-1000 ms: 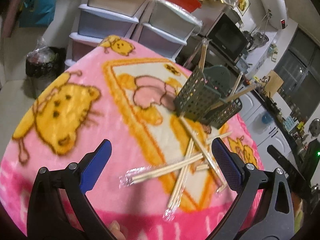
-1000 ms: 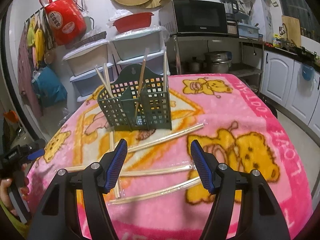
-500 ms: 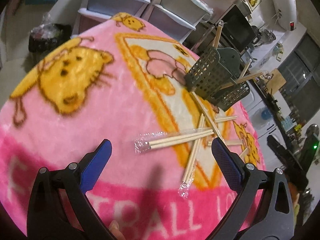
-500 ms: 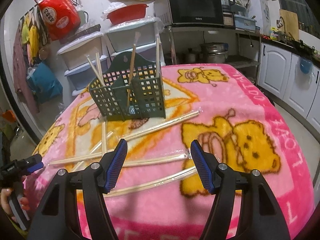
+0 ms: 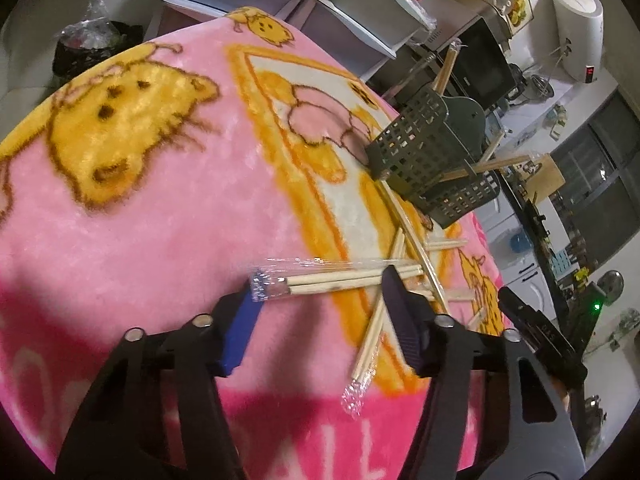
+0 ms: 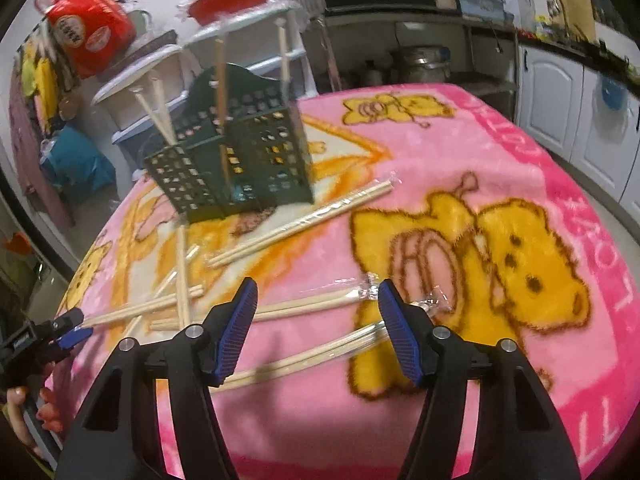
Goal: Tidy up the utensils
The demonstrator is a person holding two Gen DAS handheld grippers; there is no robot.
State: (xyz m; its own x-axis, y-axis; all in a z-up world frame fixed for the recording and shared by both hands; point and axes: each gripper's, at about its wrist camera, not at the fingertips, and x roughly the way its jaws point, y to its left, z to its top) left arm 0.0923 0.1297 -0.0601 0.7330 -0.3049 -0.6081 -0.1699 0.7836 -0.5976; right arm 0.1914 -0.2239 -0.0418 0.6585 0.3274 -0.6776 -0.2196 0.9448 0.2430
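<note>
Several chopstick pairs (image 6: 308,304) lie near the green holder (image 6: 240,160), few inside. Left gripper (image 5: 320,308), just closing, brackets one wrapped pair (image 5: 332,280); right gripper (image 6: 316,328) released.

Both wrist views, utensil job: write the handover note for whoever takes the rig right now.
Left tool: jaws just closing around a wrapped chopstick pair; pads not clearly pressing yet.
Right tool: open, low over another wrapped pair, nothing held.
Holder: green basket on the pink blanket, a few chopsticks already standing in it.
Left to do: several wrapped pairs lie loose and crossed in front of the basket; grip, lift, drop them in.
</note>
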